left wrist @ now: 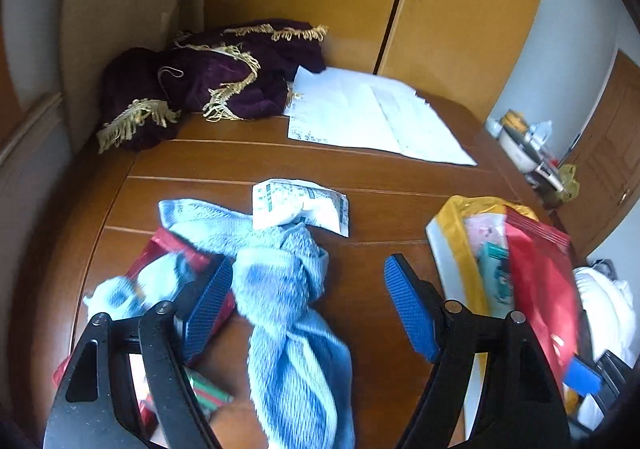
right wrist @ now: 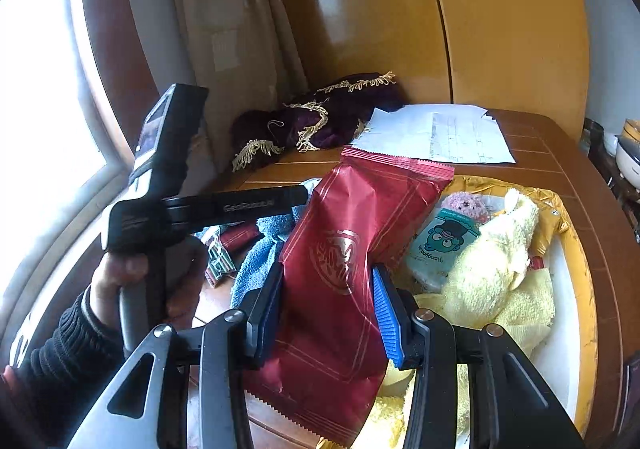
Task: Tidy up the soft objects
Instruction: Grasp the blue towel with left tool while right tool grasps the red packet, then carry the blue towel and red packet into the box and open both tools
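Note:
My left gripper stands open over the wooden table, its blue pads on either side of a crumpled light-blue towel. A white-and-green packet lies at the towel's far end. A red packet peeks out from under its left side. My right gripper is shut on a dark-red foil packet, held above the left edge of a gold-rimmed tray. In the tray lie yellow plush cloths, a teal packet and a pink plush.
A purple fringed cloth and white papers lie at the table's far end, against a yellow cupboard. A curtain and a window are to the left. A hand grips the left gripper's handle. Small items lie near the left table edge.

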Motion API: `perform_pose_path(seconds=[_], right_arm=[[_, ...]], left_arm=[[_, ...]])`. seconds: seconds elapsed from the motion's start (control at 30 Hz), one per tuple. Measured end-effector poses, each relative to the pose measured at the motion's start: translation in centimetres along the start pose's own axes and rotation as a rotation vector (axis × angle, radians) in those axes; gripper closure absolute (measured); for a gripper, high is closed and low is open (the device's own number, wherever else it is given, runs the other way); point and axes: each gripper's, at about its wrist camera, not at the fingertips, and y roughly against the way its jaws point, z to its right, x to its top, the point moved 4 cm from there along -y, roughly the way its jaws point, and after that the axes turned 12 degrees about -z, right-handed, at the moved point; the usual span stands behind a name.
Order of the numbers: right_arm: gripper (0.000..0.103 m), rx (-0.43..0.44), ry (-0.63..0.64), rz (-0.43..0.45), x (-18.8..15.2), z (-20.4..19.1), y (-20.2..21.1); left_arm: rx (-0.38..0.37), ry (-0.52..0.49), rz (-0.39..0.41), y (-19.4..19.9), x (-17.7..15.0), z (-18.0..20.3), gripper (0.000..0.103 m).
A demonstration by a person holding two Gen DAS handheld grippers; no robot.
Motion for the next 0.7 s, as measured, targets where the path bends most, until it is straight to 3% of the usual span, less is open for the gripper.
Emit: perform_pose_path(seconds=[0.07, 0.13, 0.2, 0.27, 0.4, 0.53, 0.7], right_arm=[[0.059, -0.002, -0.008, -0.003, -0.1, 0.3, -0.2], [0.059, -0.008, -0.011, -0.005, -0.2, 0.4, -0.4], [0.059, -0.014, -0.018, -0.006, -0.3, 0.6, -0.4], [0.059, -0.017, -0.029, -0.009, -0.3, 0.9, -0.5], [0.059, -0.018, -0.04, -0.01, -0.4, 0.8, -0.6], [0.059, -0.01, -0.031, -0.009, -0.4, 0.4, -0.6], [0.059, 0.003, -0.007, -0.004, -0.7, -0.3, -0.1]], left_arm=[[0.057, 0.002, -0.014, -1.5, 0.3, 0.0, 0.043], [0.107, 0.006, -0.041, -2.6, -0.1, -0.4, 0.055], [0.128, 0.0, -0.028, -2.7, -0.5, -0.7, 0.061], [0.092, 0.02, -0.022, -2.1, -0.9, -1.3, 0.067], [0.017, 0.042, 0.007, 0.6, -2.5, -1.8, 0.069], [-0.178, 0.107, 0.114, 5.5, -4.1, -1.8, 0.069], [-0.335, 0.139, 0.17, 9.2, -5.1, -0.8, 0.069]])
